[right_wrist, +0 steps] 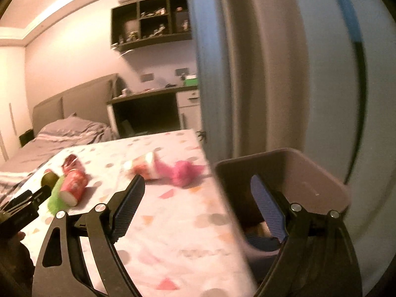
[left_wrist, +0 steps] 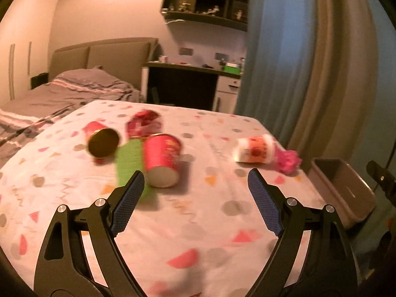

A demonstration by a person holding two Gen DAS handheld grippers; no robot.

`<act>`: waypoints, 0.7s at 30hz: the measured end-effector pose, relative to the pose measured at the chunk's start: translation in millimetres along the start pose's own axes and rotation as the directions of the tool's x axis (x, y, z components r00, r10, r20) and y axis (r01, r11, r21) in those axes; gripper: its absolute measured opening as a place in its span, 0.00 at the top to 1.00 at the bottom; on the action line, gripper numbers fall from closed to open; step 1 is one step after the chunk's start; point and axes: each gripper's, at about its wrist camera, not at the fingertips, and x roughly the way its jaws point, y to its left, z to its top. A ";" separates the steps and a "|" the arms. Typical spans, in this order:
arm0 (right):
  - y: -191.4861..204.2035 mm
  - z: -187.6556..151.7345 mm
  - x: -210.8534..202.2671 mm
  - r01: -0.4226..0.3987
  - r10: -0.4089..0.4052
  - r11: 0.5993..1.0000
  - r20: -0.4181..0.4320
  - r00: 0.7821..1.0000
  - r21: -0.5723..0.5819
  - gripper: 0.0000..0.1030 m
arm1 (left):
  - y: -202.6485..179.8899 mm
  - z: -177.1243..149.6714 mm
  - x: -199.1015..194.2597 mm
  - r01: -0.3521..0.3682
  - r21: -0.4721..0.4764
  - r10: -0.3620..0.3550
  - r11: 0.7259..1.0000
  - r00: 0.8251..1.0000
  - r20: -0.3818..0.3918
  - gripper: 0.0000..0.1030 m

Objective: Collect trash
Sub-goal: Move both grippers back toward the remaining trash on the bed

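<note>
Trash lies on a table with a patterned cloth (left_wrist: 198, 210). A red paper cup (left_wrist: 162, 159) lies on its side over a green wrapper (left_wrist: 130, 163). A gold-mouthed red cup (left_wrist: 102, 141) and a crumpled red can (left_wrist: 143, 122) lie behind. A white-and-orange cup (left_wrist: 256, 152) with a pink crumpled wrapper (left_wrist: 288, 160) lies at the right. My left gripper (left_wrist: 196, 180) is open and empty, just in front of the red cup. My right gripper (right_wrist: 198, 180) is open and empty over the table's right edge and the bin (right_wrist: 319, 173). The white-and-orange cup (right_wrist: 144, 167) lies ahead of it.
The brown bin (left_wrist: 346, 190) stands off the table's right edge, with some items inside (right_wrist: 259, 232). Curtains (left_wrist: 297, 61) hang behind it. A bed (left_wrist: 61, 91) lies at the left, a desk (left_wrist: 193, 74) at the back.
</note>
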 end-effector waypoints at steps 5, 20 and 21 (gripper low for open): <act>40.4 -5.0 9.1 -0.066 0.065 0.997 -0.030 0.997 -0.046 0.18 | 35.7 2.4 -3.1 -0.058 -0.038 0.058 0.998 0.998 -0.002 0.18; 52.0 2.3 79.0 -0.033 0.029 0.999 -0.096 0.995 -0.038 0.25 | 63.8 12.2 0.6 -0.048 -0.087 0.047 0.995 0.999 -0.010 0.18; 44.8 3.9 89.2 -0.016 0.013 1.000 -0.112 0.994 -0.026 0.28 | 61.0 12.8 1.7 -0.040 -0.084 0.039 0.996 0.999 -0.010 0.18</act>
